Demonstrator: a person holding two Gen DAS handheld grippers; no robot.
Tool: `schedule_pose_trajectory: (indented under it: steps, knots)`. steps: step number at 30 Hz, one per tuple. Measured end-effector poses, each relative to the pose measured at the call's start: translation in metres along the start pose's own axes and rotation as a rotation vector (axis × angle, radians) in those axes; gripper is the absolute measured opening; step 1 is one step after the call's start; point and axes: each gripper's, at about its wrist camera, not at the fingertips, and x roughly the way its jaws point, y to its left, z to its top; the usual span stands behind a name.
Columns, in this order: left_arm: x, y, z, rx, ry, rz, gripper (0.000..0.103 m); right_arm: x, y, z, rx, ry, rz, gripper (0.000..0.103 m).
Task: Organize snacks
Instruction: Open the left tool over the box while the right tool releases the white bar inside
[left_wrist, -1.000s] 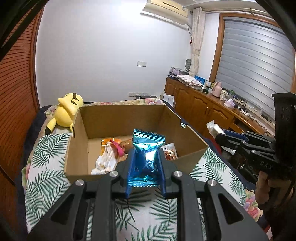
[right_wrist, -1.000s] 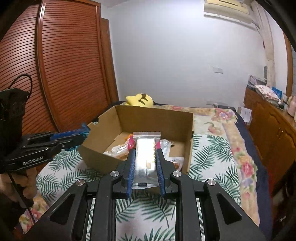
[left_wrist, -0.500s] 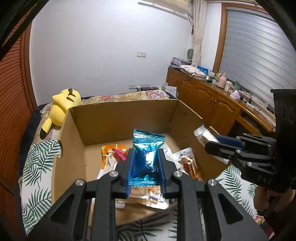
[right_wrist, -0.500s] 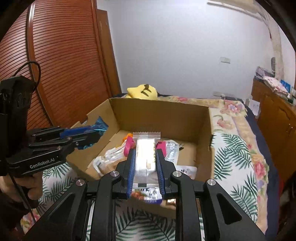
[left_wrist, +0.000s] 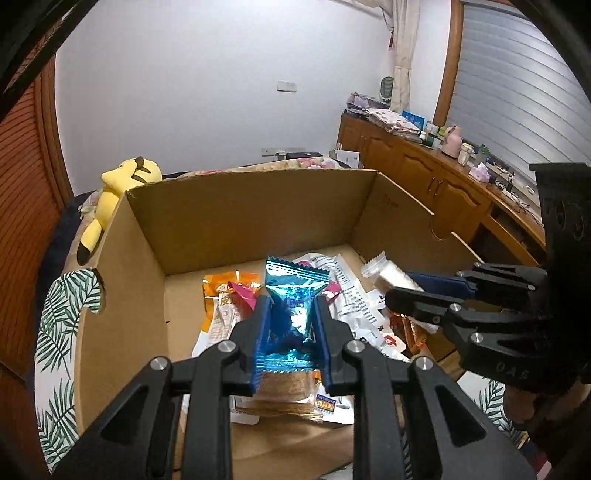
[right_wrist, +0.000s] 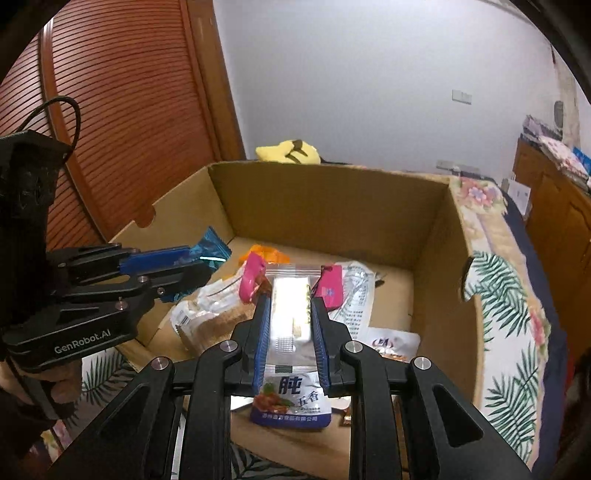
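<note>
Shiny blue foil is what I'm looking at in my left claw (left_wrist: 290, 325): the blue snack packet (left_wrist: 293, 295) is pinched upright between the two blue pads, which are pressing on both its sides. I'm holding it over the open cardboard box (left_wrist: 236, 218), above the near half of the box floor, with a brown biscuit pack (left_wrist: 286, 387) lying just beneath the claw.

My right claw (right_wrist: 290, 328) is pinching a clear wrapper with a pale bar inside, the white snack bar (right_wrist: 290, 310), pads pressing on its long edges. It is hanging over the same box (right_wrist: 332, 206), near the front wall, above a blue-and-white pouch (right_wrist: 291, 398) printed with Chinese characters.

From the left camera I'm seeing the right claw (left_wrist: 424, 295) coming in from the right edge of the box with the pale bar (left_wrist: 388, 273) sticking out ahead of it. From the right camera the left claw (right_wrist: 177, 266) is reaching in over the left wall, the blue foil (right_wrist: 212, 251) poking past its tips.

Down on the box floor an orange packet (left_wrist: 221, 291), pink wrappers (right_wrist: 253, 277) and a white printed sachet (right_wrist: 354, 295) are lying loose. The box is sitting on the bed's leaf-print cover (right_wrist: 506, 314), and a yellow plush toy (left_wrist: 118, 188) is lying beyond the box's far left corner.
</note>
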Motion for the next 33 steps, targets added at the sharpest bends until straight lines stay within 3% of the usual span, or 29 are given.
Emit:
schedule_pose_trajectory:
  steps: [5,9,10,12,16,20,22,23,24,27,30,33]
  knots:
    - [0.007,0.004,-0.003,-0.01,0.029,0.008,0.021,0.007,0.004,-0.003,0.0,0.028,-0.006,0.02]
    - [0.009,0.006,-0.003,-0.005,0.041,0.025,0.026,0.007,0.002,-0.003,0.018,0.023,-0.001,0.024]
    - [0.009,0.006,-0.003,-0.007,0.042,0.027,0.032,0.006,0.002,-0.003,0.026,0.021,0.003,0.027]
    - [0.008,0.008,-0.003,-0.013,0.037,0.035,0.043,0.006,0.003,-0.004,0.028,0.018,-0.015,0.047]
    - [0.004,0.007,-0.003,-0.011,0.025,0.055,0.051,0.001,0.001,-0.005,0.046,0.004,-0.023,0.049]
    - [-0.006,0.007,-0.003,-0.001,-0.009,0.087,0.064,-0.011,0.001,-0.005,0.042,-0.037,-0.058,0.059]
    - [-0.01,0.007,-0.002,0.002,-0.029,0.101,0.082,-0.017,0.001,-0.005,0.046,-0.053,-0.058,0.064]
    - [-0.013,0.007,-0.001,0.003,-0.044,0.105,0.086,-0.02,0.003,-0.005,0.041,-0.06,-0.062,0.071]
    - [-0.016,0.007,-0.002,0.004,-0.063,0.112,0.09,-0.022,0.005,-0.005,0.033,-0.07,-0.084,0.085]
    - [-0.022,0.008,0.001,0.008,-0.087,0.13,0.095,-0.032,0.009,-0.005,0.025,-0.122,-0.143,0.094]
    - [-0.029,0.007,0.002,0.01,-0.119,0.164,0.103,-0.038,0.004,-0.004,0.052,-0.134,-0.12,0.103]
    - [-0.037,0.003,0.003,0.028,-0.153,0.2,0.103,-0.041,0.001,-0.005,0.065,-0.141,-0.15,0.103]
